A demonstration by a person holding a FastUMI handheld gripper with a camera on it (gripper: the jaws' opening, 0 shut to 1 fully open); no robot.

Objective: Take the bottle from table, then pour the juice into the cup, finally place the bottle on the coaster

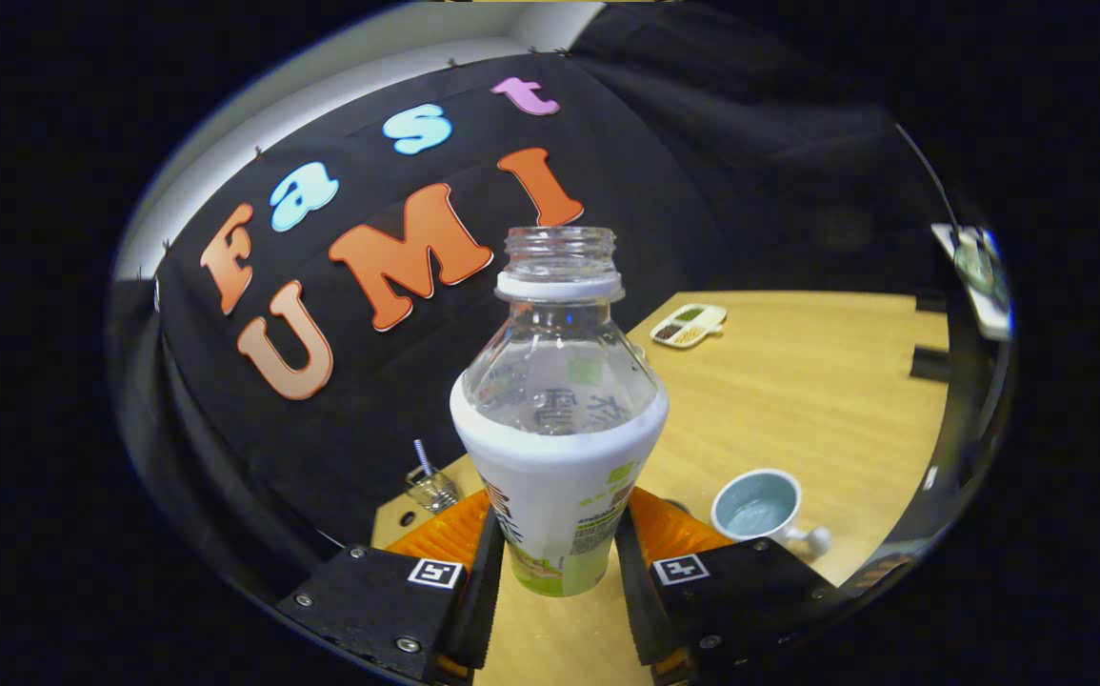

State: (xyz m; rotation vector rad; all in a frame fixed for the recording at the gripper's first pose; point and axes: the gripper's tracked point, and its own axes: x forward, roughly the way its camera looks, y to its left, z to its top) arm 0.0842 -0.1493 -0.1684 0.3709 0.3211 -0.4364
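An uncapped clear plastic bottle (pixel 559 419) with a white and green label stands upright between my fingers, lifted above the wooden table (pixel 797 400). My gripper (pixel 557 572) is shut on the bottle's lower body, both black fingers (pixel 485 581) pressing its sides. A pale blue cup (pixel 757 505) with a white handle sits on the table just ahead and to the right of the right finger; its inside looks wet or shallowly filled. A small dark edge shows behind the right finger near the cup; I cannot tell whether it is the coaster.
A white divided dish (pixel 690 326) with seeds or snacks lies far back on the table. A small glass with a striped straw (pixel 430 484) stands near the table's left edge by the black cloth wall. Dark clamps (pixel 930 362) sit at the table's right edge.
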